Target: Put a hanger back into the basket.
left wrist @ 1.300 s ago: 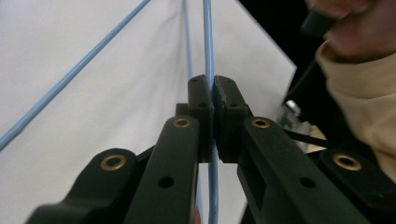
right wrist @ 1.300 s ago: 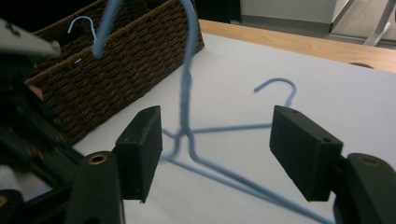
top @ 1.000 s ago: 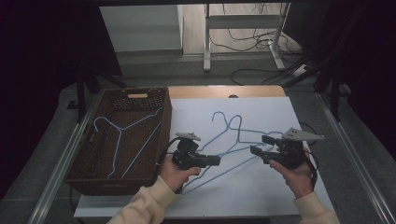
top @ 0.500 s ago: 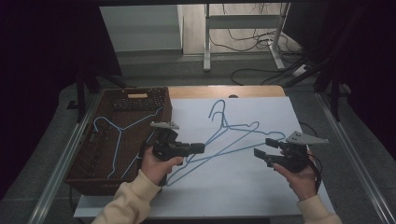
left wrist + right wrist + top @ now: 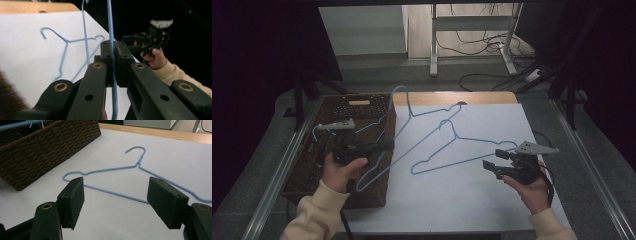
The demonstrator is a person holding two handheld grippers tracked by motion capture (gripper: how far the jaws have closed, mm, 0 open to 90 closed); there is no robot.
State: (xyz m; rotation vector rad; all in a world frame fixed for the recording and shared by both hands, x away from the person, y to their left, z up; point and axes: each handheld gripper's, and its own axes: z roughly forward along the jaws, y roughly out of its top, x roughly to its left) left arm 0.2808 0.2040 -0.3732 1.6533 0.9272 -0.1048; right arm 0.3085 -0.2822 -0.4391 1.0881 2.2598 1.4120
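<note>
Clearly the work in hand is moving blue wire hangers from the white table (image 5: 472,200) into the wicker basket (image 5: 304,175). A wire hanger is light, stiff and thin, and its smooth coating can slip or swing in a grip, so a straight run of wire near a shoulder or along the bottom bar looks like the best place to take hold.

The left gripper (image 5: 384,146) has its jaws pressed together on the wire of the lifted hanger (image 5: 404,107), which hangs tilted over the basket's right edge, its hook raised above the far corner. In the left gripper view the wire runs straight up between the two pads.

The right gripper (image 5: 491,160) holds nothing, its jaws spread wide. The second hanger (image 5: 462,142) lies flat on the table just ahead of it; in the right gripper view its bottom bar crosses between the two pads (image 5: 73,200) but farther off, touching neither. Another hanger (image 5: 319,132) already rests inside the basket.
</note>
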